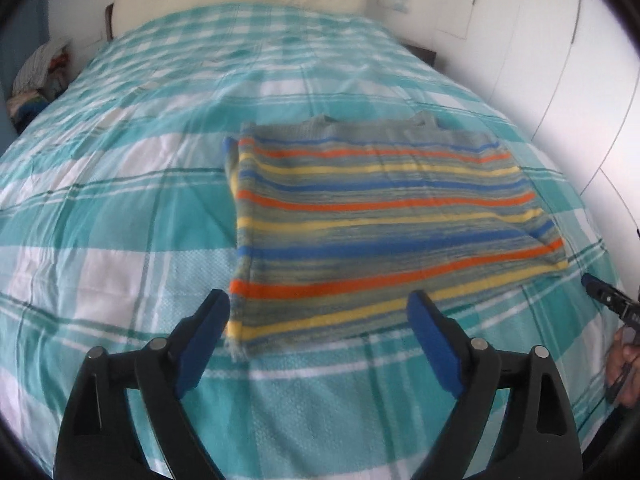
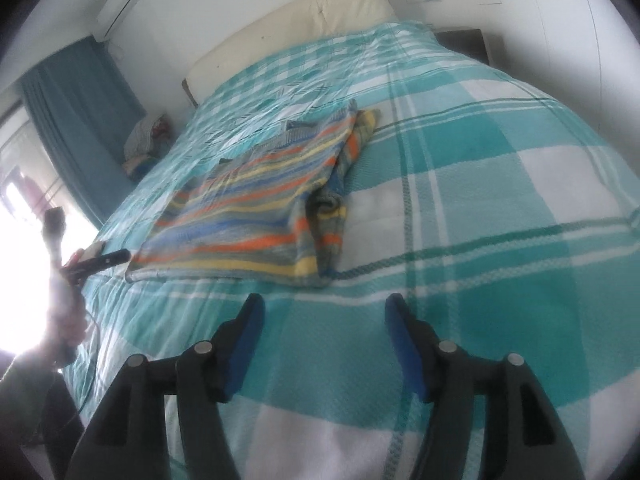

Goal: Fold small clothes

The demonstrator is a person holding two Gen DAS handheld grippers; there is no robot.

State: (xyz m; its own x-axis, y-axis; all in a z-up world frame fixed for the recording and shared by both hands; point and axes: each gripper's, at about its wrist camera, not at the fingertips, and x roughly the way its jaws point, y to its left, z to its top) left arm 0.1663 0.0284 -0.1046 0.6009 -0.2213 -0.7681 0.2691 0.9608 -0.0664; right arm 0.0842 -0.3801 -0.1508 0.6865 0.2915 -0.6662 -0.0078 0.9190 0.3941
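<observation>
Bed [image 1: 120,208]: wide mattress under a woven cover in teal and white checks with thin dark-green lines; the cloth is lightly creased and shows a fine waffle texture up close.
Headboard [image 2: 304,12]: cream, padded, soft-edged, against a white wall.
Curtain [image 2: 76,92]: teal, hanging in vertical folds beside a bright window.
Sweater [image 1: 384,216]: knitted, fuzzy, in grey-green with orange, yellow and blue stripes; folded into a flat, roughly square slab near the bed's middle, a little toward the foot. Its stripes run across the bed; the neck edge points at the headboard, the hem at the grippers. In the right wrist view a folded-under layer bulges out along its right side [image 2: 336,184].
Left gripper [image 1: 320,312]: black arms, blue pads, jaws wide apart, nothing between the pads; it hangs just over the sweater's near edge.
Right gripper [image 2: 324,320]: same build, jaws apart and empty, over bare cover short of the sweater's near right corner.
</observation>
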